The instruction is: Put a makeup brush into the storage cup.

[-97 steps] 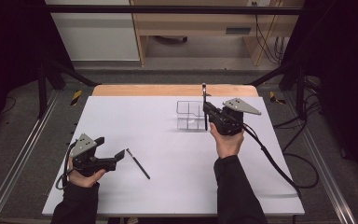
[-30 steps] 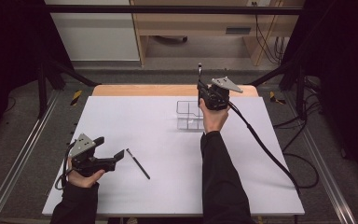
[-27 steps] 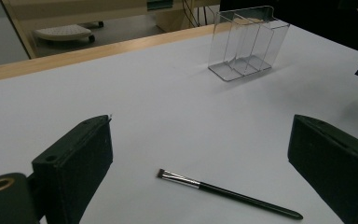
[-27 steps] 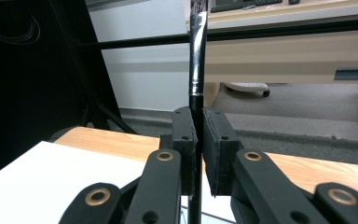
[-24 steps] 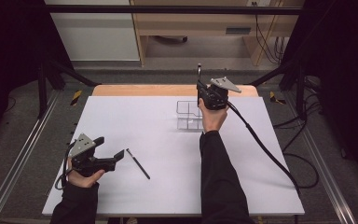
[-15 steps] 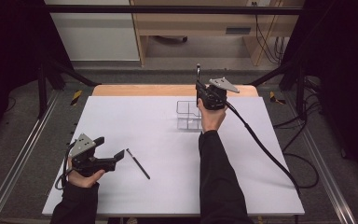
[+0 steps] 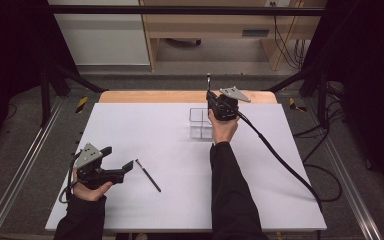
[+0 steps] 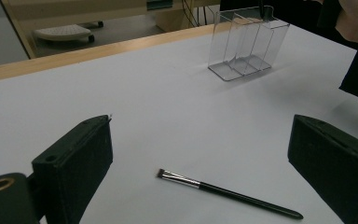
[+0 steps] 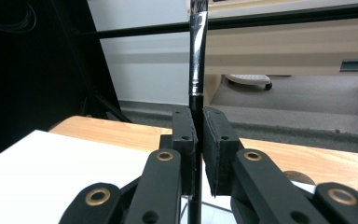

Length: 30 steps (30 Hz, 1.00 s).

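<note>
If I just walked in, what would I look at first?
Probably the right gripper at the table's far side, holding a brush straight up over the clear organizer. Next, a second brush lying flat on the white table beside the open left gripper.

held brush (image 9: 196, 65) tip cut off by top edge, handle btm hidden

Count: two slim black-handled makeup brushes, one lying flat near left (image 7: 148, 175), one upright far centre (image 9: 196, 70); one clear plastic compartmented organizer (image 7: 198, 124); two black two-jaw grippers.
</note>
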Tool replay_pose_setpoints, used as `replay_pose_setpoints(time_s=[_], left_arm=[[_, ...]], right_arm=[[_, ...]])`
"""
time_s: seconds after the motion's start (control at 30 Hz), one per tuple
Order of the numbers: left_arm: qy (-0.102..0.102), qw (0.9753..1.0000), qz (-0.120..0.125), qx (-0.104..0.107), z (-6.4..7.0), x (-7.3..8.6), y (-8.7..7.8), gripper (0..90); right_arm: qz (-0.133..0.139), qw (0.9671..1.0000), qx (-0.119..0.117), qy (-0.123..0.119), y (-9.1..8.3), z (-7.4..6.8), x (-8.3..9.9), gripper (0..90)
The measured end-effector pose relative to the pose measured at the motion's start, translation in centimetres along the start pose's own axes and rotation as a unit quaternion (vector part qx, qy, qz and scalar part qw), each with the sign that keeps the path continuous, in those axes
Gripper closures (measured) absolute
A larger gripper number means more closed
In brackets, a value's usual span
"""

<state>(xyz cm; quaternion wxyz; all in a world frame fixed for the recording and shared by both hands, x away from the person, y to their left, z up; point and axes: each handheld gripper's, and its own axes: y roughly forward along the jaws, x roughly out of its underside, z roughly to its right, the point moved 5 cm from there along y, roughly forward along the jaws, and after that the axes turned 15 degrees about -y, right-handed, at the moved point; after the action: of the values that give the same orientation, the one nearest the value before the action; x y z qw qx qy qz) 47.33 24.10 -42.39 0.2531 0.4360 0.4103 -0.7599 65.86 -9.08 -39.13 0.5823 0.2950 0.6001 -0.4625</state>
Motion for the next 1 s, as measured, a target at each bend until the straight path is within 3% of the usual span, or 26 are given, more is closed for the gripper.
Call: replay_pose_setpoints(time_s=[1.0], left_arm=[[0.003,1.0,-0.001,0.0,0.1,0.1,0.1,5.9]], right_arm=[[-0.035,0.9993,-0.009,-0.001,0.2,-0.6,3.5,84.1]])
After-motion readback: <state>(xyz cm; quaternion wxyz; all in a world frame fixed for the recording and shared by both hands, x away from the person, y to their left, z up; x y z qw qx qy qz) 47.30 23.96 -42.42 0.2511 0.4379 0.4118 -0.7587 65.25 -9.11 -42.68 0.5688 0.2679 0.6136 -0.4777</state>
